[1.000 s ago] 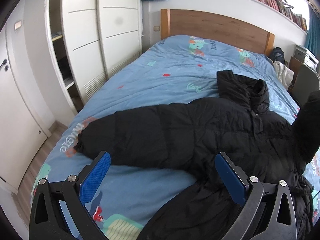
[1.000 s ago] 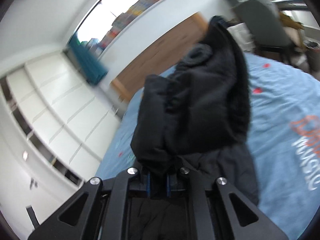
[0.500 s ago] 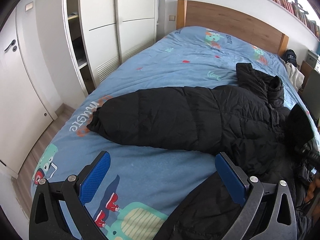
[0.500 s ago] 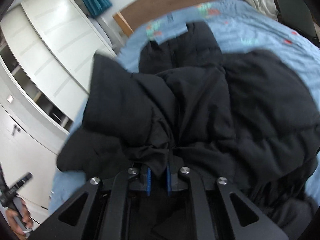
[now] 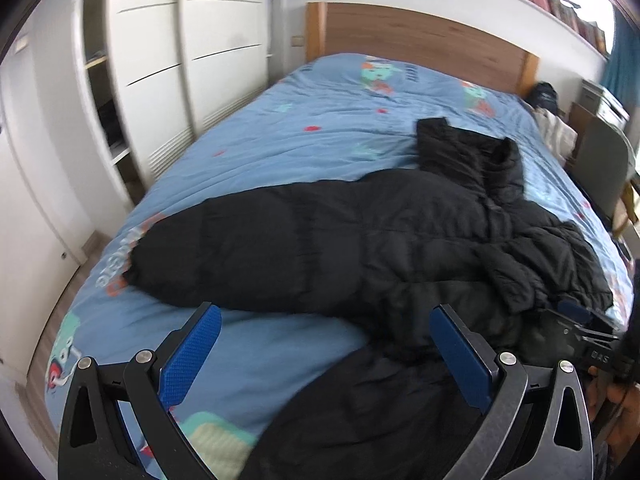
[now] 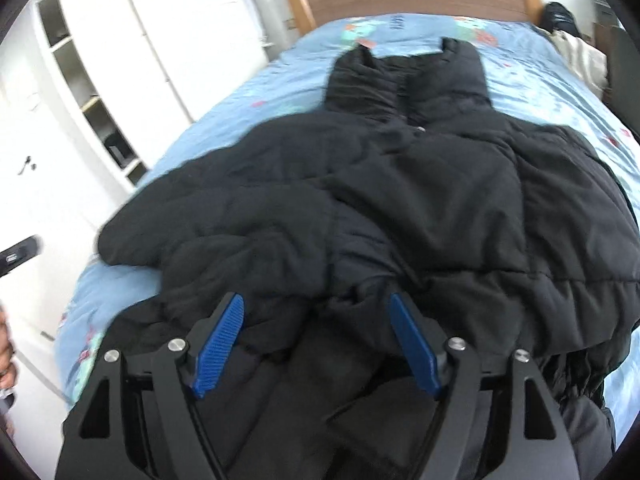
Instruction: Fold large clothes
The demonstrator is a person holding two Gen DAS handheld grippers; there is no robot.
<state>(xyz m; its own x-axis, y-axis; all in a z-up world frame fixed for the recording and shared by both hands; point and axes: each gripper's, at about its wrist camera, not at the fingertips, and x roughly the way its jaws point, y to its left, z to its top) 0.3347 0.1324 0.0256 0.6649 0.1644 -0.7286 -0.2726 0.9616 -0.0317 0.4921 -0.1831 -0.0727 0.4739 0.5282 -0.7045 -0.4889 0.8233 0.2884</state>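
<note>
The black puffer jacket [image 6: 400,200] lies on the bed [image 5: 320,120] near its foot edge. One sleeve [image 6: 224,232] is folded across the body; the other sleeve [image 5: 248,252] extends sideways, unfolded. Right gripper [image 6: 316,340] jaws are opening, pads clear of fabric. Left gripper [image 5: 324,360] jaws stand apart, empty.

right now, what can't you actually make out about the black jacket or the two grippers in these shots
- Black jacket hem: right wrist view, hidden behind the right gripper, whose jaws are opening with fabric lying between them.
- Jacket's right side: left wrist view, cut off by the frame edge.
- Left gripper: open over the bed; whether it touches fabric is unclear.
- Bedspread print: blurred in both views.
</note>
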